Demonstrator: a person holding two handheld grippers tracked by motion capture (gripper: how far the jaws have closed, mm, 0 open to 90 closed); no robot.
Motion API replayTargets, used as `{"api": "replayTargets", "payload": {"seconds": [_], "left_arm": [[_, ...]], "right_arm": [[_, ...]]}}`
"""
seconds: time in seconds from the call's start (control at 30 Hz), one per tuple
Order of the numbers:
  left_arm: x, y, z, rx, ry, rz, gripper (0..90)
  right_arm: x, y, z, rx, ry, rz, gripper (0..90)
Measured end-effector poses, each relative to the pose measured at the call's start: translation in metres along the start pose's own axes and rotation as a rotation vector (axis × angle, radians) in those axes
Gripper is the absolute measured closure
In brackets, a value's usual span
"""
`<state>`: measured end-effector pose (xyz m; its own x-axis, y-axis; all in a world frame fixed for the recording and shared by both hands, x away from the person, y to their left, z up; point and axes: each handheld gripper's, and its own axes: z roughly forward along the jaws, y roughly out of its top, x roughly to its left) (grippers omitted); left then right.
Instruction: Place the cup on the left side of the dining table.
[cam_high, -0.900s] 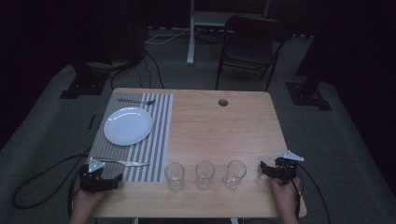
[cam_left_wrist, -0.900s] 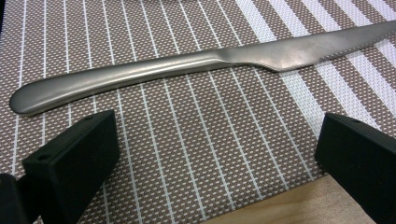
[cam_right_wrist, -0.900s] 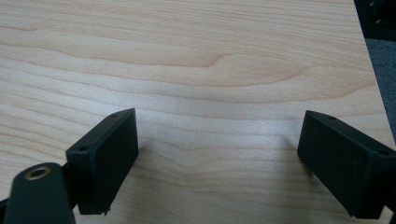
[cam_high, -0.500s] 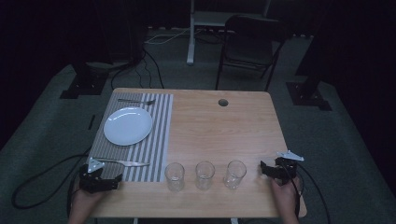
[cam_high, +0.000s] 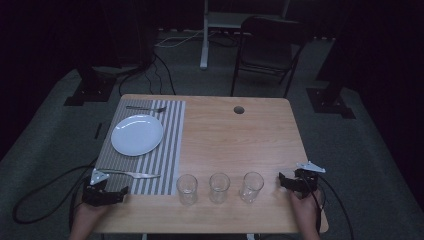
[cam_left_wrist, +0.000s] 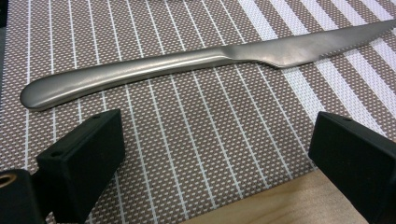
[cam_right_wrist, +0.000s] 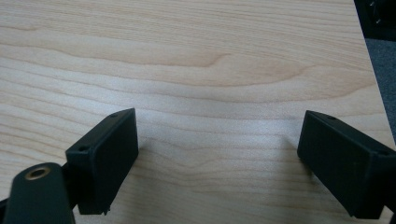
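A steel knife (cam_left_wrist: 196, 63) lies on the striped placemat (cam_left_wrist: 187, 140), just beyond my open left gripper (cam_left_wrist: 215, 154), whose jaws stand wide with nothing between them. From above, the left gripper (cam_high: 117, 192) rests at the mat's near left corner, the knife (cam_high: 132, 174) a little beyond it. A white plate (cam_high: 137, 134) sits on the mat (cam_high: 172, 150), with a fork (cam_high: 146, 108) at the mat's far edge. Three empty glasses (cam_high: 219, 187) stand in a row near the front edge. My right gripper (cam_right_wrist: 217, 158) is open over bare wood, and from above the right gripper (cam_high: 285, 180) lies right of the glasses.
The wooden table (cam_high: 235, 140) has a round cable hole (cam_high: 238, 109) near its far edge. A folding chair (cam_high: 267, 45) and stand bases sit on the floor beyond. Cables trail from both grippers off the table's near corners.
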<state>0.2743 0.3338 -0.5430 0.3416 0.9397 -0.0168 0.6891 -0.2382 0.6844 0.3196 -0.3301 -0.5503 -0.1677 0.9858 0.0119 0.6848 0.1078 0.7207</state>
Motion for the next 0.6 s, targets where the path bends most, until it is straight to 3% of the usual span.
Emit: {"api": "replayTargets", "payload": {"seconds": [0.3, 0.53, 0.6], "left_arm": [[-0.007, 0.002, -0.004, 0.032, -0.025, 0.038, 4.2], [-0.014, 0.007, -0.009, 0.025, -0.066, 0.056, 4.1], [-0.016, 0.008, -0.011, 0.015, -0.061, 0.066, 4.1]], "right_arm": [[0.000, 0.000, 0.000, 0.001, -0.001, 0.001, 12.1], [0.000, 0.000, 0.000, 0.001, 0.000, 0.000, 12.1], [0.000, 0.000, 0.000, 0.001, -0.001, 0.001, 12.1]]}}
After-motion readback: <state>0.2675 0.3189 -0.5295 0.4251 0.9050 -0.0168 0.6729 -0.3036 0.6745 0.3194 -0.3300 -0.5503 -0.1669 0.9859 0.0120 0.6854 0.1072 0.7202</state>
